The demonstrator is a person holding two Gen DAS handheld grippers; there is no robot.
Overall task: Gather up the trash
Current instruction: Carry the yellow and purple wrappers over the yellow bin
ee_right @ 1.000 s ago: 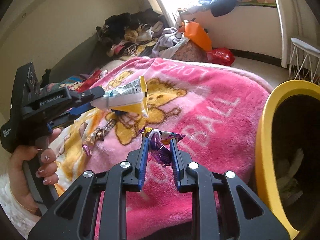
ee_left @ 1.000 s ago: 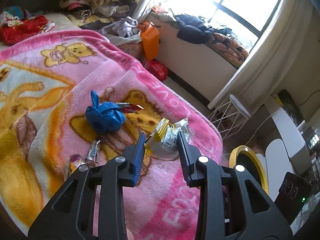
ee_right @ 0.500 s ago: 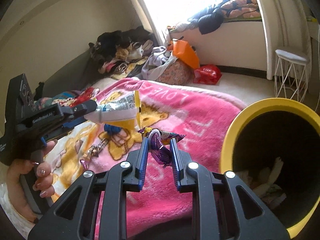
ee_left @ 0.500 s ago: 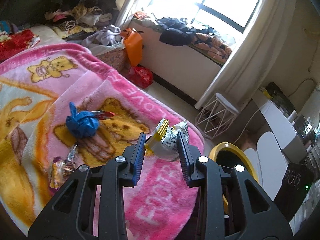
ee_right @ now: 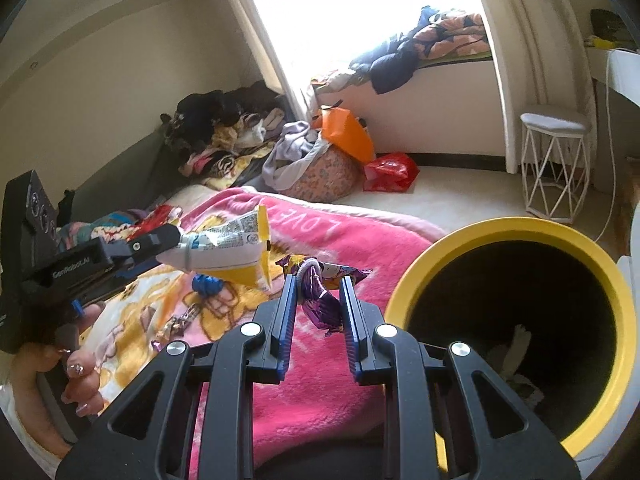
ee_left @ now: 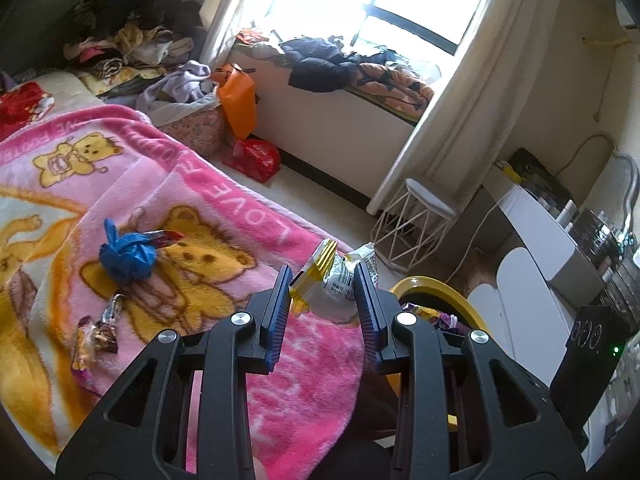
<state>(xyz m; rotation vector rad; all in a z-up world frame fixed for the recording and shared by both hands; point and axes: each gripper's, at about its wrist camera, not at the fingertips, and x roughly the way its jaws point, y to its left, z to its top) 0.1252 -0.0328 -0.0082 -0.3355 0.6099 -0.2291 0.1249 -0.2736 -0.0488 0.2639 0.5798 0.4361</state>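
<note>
A crumpled white-and-yellow foil snack bag [ee_left: 326, 280] sat clamped between the blue pads of the left claw [ee_left: 322, 294], lifted above the edge of the pink fleece teddy-bear blanket [ee_left: 200, 216]. The right claw [ee_right: 318, 306] was clenched on a crinkled purple foil wrapper [ee_right: 320, 300]. Just to the right of that claw gaped the round, dark bin with a yellow rim [ee_right: 420, 264], some pale scraps lying inside. Left of and beyond the left claw, a knotted blue plastic bag [ee_left: 126, 258] and small shiny candy wrappers [ee_left: 100, 330] lay on the blanket.
</note>
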